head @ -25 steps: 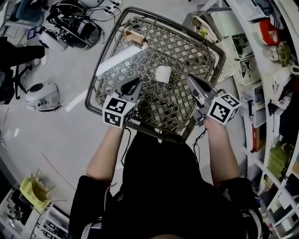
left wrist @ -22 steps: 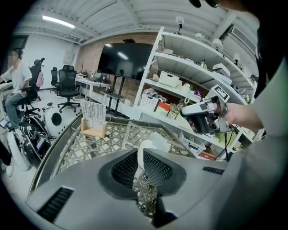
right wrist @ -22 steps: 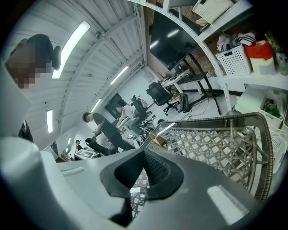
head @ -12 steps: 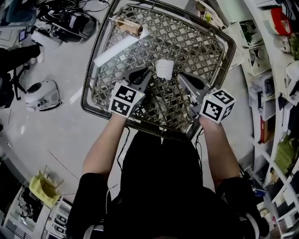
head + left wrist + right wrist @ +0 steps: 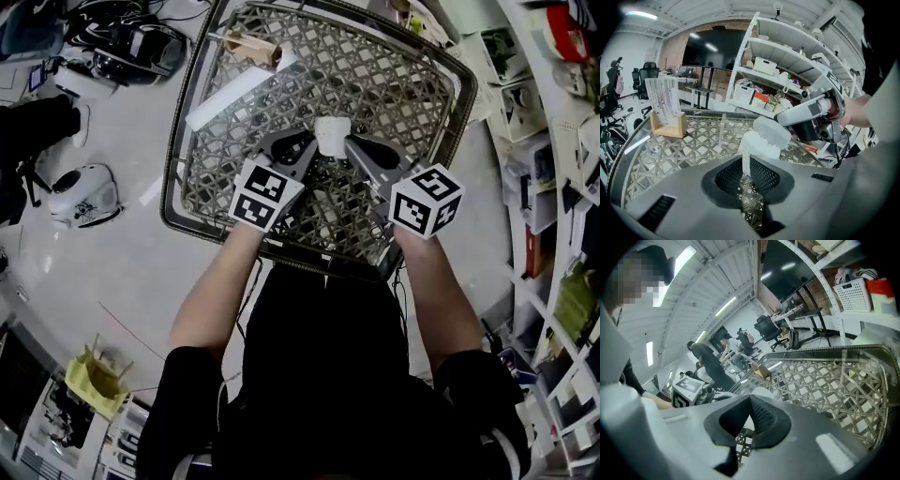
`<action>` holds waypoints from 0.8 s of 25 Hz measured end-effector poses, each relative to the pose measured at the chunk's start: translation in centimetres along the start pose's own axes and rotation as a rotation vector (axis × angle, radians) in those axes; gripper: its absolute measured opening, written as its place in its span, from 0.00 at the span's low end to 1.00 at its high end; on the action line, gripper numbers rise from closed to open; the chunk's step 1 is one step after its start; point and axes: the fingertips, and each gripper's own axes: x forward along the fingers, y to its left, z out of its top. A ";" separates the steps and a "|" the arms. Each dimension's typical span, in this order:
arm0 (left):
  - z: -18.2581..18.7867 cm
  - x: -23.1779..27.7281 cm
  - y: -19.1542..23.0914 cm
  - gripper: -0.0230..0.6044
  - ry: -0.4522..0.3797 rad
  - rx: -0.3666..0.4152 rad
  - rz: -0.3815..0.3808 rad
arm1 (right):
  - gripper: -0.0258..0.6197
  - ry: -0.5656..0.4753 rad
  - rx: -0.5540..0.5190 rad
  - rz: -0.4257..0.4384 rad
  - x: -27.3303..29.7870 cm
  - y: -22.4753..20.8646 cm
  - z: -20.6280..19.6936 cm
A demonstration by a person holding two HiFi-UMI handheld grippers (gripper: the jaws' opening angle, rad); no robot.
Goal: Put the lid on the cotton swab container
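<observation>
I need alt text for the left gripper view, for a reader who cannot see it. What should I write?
The left gripper pinches the wall of a white cotton swab container while the right gripper holds a round white lid tilted just above its opening. Both are over a woven lattice basket, with storage shelves behind.

Open-plan office-lab — white shelving (image 5: 787,56) with bins (image 5: 763,65), desk chairs (image 5: 766,329) (people (image 5: 710,364) working), big dark screen (image 5: 710,49)
</observation>
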 end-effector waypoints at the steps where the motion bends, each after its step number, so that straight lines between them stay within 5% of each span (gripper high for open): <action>1: 0.0 0.0 -0.1 0.09 -0.003 -0.001 -0.003 | 0.05 0.007 -0.005 -0.003 0.2 0.0 0.0; 20: -0.2 -4.3 3.6 0.09 -0.072 -0.086 0.055 | 0.05 0.308 -0.182 -0.127 3.4 -1.1 -1.7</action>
